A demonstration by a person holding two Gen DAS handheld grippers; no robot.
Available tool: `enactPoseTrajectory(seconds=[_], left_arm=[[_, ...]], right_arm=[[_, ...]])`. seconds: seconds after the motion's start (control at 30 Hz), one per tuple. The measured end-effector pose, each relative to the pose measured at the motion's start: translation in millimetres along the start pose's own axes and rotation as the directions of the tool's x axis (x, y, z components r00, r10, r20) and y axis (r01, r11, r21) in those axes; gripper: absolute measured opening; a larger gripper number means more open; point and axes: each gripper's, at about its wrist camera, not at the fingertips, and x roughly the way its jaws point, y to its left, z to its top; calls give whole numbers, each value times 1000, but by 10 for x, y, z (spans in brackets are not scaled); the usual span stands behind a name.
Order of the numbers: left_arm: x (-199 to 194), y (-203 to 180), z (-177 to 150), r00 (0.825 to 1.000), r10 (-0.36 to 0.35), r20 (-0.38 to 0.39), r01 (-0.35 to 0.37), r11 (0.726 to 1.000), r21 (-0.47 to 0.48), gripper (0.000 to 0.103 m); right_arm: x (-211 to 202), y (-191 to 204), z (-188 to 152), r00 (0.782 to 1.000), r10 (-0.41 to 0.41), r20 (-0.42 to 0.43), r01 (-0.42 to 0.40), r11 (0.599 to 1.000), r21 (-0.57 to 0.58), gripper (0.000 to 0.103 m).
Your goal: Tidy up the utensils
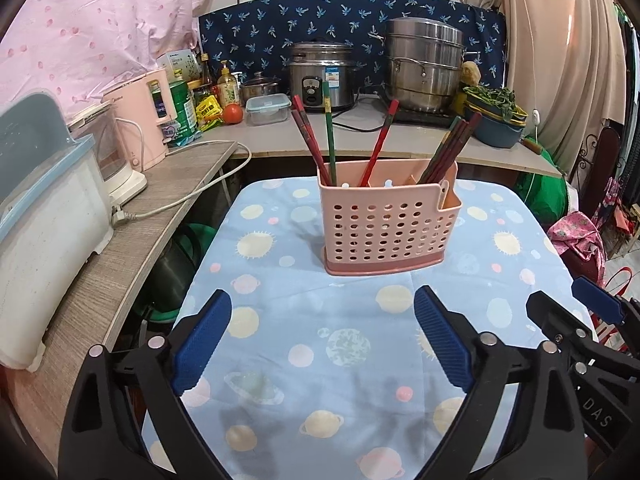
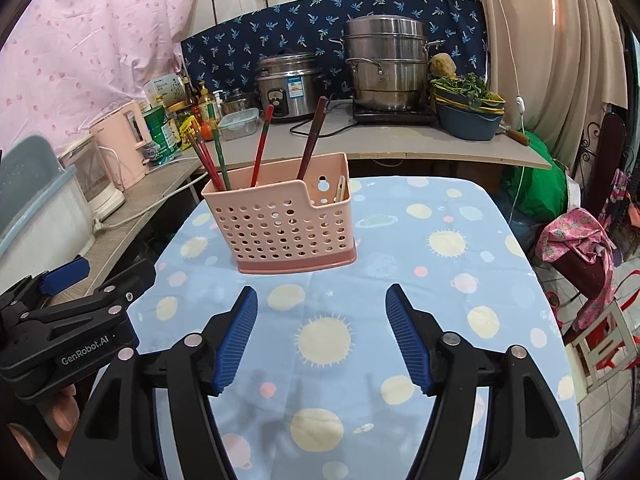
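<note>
Left gripper (image 1: 322, 312) and right gripper (image 2: 322, 306) both spread wide and empty at lower frame over the tablecloth (image 1: 280, 320), pink utensil holder (image 1: 386, 222) upright at frame centre with chopsticks (image 1: 328, 136) inside, untouched.

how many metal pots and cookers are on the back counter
3: a rice cooker at the middle, a tall stacked steamer pot to its right, and a small lidded pot to its left. Others may be hidden behind the bottles.
</note>
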Motion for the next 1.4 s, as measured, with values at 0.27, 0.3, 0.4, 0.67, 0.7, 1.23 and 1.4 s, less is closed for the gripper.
enactPoseTrajectory(seconds=[0.27, 0.3, 0.4, 0.67, 0.7, 1.23, 1.4], left_arm=[[41, 39, -125, 999, 0, -38, 0, 1000, -16, 94], [47, 46, -135, 999, -1, -42, 0, 1000, -17, 94], [61, 63, -174, 999, 3, -53, -5, 1000, -21, 95], [101, 111, -248, 997, 9, -78, -12, 999, -32, 95], [103, 115, -257, 997, 10, -80, -12, 999, -33, 95], [95, 113, -270, 997, 26, -79, -28, 999, -32, 96], [98, 112, -272, 997, 28, -79, -31, 999, -32, 96]], right_arm=[[13, -1, -80, 1000, -14, -13, 14, 1000, 0, 84], [15, 1, -90, 1000, -17, -13, 17, 1000, -3, 84], [35, 8, -110, 1000, -19, -22, 19, 1000, -3, 86], [45, 17, -142, 999, -29, -16, 29, 1000, -7, 96], [46, 13, -145, 999, -33, -16, 33, 999, -6, 96], [81, 25, -184, 999, -37, -28, 36, 999, -13, 96], [95, 29, -199, 999, -32, -37, 32, 999, -10, 96]])
